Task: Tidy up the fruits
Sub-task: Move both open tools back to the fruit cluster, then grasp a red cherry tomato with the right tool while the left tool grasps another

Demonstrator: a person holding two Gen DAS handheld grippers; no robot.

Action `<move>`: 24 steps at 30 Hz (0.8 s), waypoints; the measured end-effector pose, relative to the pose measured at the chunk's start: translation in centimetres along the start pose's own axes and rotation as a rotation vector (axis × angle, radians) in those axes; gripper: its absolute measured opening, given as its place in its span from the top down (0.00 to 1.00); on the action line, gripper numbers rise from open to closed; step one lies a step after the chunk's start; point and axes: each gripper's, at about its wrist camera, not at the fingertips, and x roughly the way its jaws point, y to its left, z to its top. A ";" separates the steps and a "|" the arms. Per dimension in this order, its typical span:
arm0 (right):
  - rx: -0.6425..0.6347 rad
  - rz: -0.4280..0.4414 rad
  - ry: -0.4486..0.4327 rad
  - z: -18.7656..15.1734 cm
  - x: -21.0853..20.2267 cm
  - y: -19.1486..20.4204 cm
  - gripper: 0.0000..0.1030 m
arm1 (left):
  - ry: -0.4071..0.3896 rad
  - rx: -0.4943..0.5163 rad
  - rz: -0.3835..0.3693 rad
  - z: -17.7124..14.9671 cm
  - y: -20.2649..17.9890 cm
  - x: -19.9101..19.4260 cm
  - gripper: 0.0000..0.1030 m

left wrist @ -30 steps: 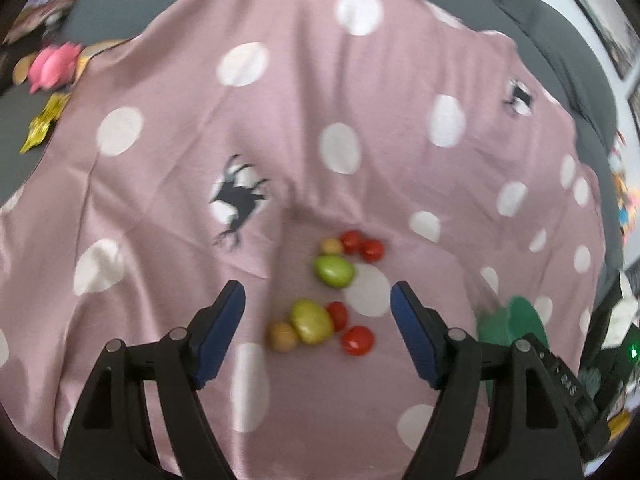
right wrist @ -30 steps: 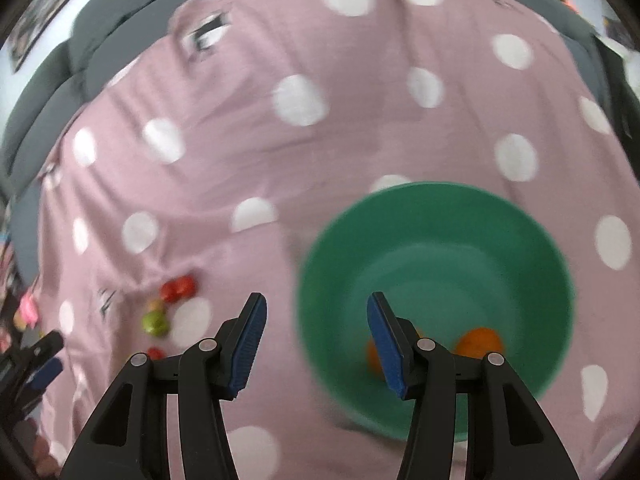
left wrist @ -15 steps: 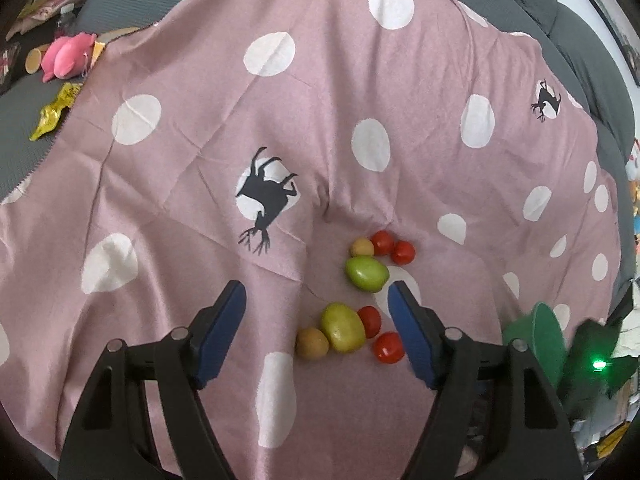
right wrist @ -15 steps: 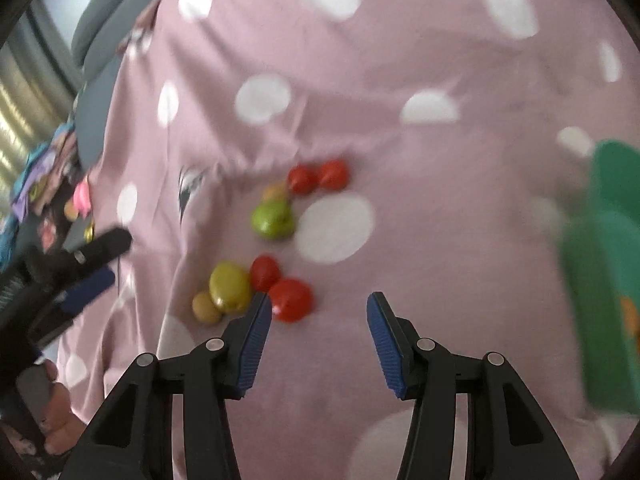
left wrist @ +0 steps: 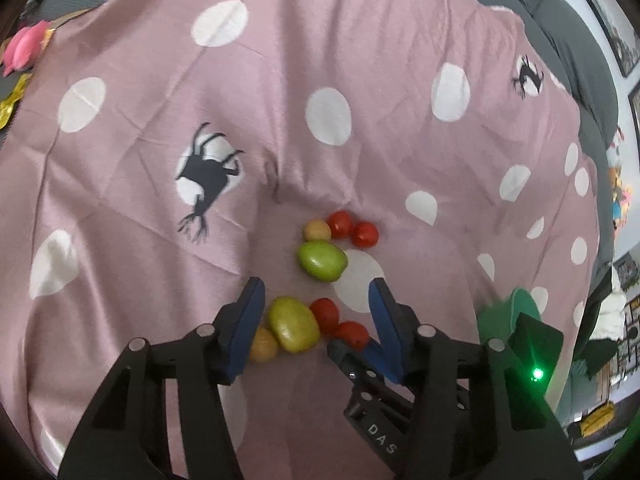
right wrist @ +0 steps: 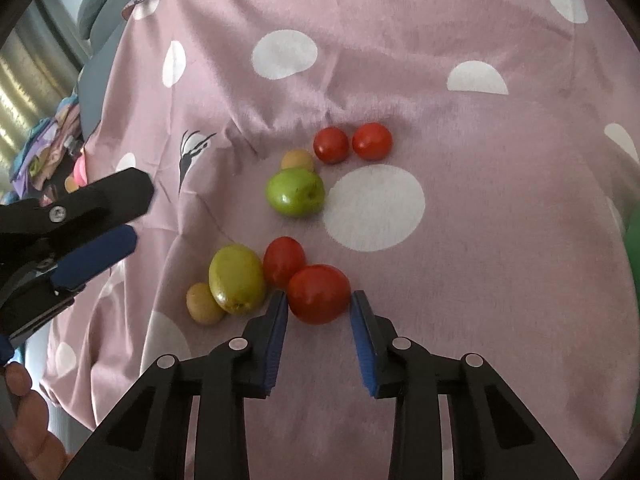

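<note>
Red tomato point(right wrist: 318, 294) between spread right fingers point(right wrist: 277, 322); green bowl point(left wrist: 506, 322) only in left view, left fingers point(left wrist: 249, 320) wide.

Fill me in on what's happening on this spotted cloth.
A person is sorting small fruits lying on the pink polka-dot cloth with a gripper in each hand. The right gripper is open, its fingers either side of the nearest red tomato, not yet closed on it. The left gripper is also open, hovering over the near cluster around the yellow-green fruit. Further back lie a green apple, two more tomatoes and a small tan fruit. A green bowl shows at the left view's right edge.
</note>
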 end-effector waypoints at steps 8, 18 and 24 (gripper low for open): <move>0.046 -0.042 -0.002 0.2 -0.9 -2.0 0.68 | 0.108 0.088 0.038 -0.1 -1.7 3.5 0.62; 0.122 -0.077 -0.023 0.6 -2.6 -4.8 0.68 | 0.166 0.209 0.094 -0.7 -4.3 6.8 0.73; 0.135 -0.077 -0.020 0.4 -3.0 -5.3 0.68 | 0.191 0.222 0.170 -0.7 -4.3 7.7 0.74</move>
